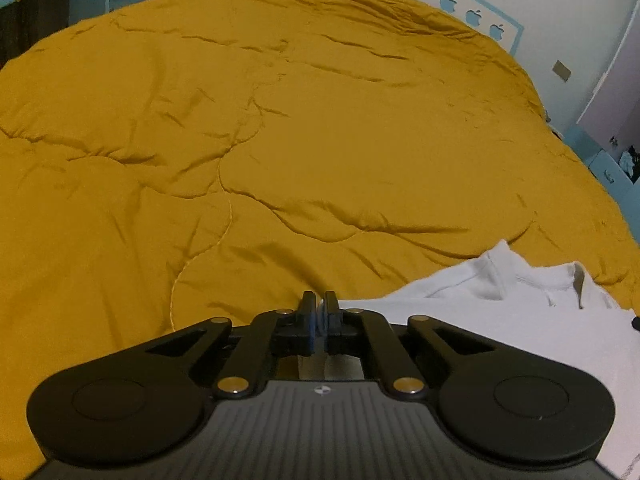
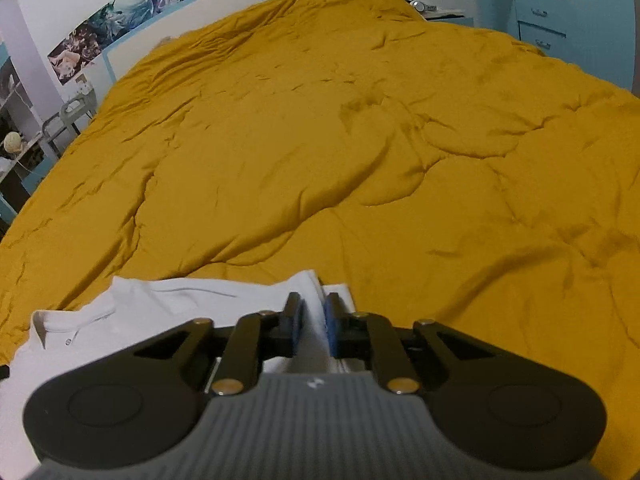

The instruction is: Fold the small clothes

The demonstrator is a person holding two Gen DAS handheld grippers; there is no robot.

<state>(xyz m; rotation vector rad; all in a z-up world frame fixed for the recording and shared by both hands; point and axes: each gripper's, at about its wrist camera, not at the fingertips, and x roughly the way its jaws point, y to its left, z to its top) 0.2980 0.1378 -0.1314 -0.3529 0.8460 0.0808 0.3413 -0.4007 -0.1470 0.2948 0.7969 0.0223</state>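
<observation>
A small white polo shirt (image 1: 500, 320) lies on the mustard-yellow quilt (image 1: 280, 140), collar toward the far side. My left gripper (image 1: 319, 312) is shut on the shirt's left edge, with a thin fold of white cloth pinched between its blue pads. In the right wrist view the same white shirt (image 2: 160, 308) spreads to the left, its buttoned collar at the far left. My right gripper (image 2: 312, 316) is shut on the shirt's right edge, a ridge of white fabric standing between its fingers. The cloth under both gripper bodies is hidden.
The quilt (image 2: 360, 140) covers a wide bed and is rumpled with creases. A white and blue headboard (image 2: 224, 4) with apple cut-outs stands at the far end. Blue drawers (image 2: 540, 28) flank one side, a cluttered shelf (image 2: 20, 140) the other.
</observation>
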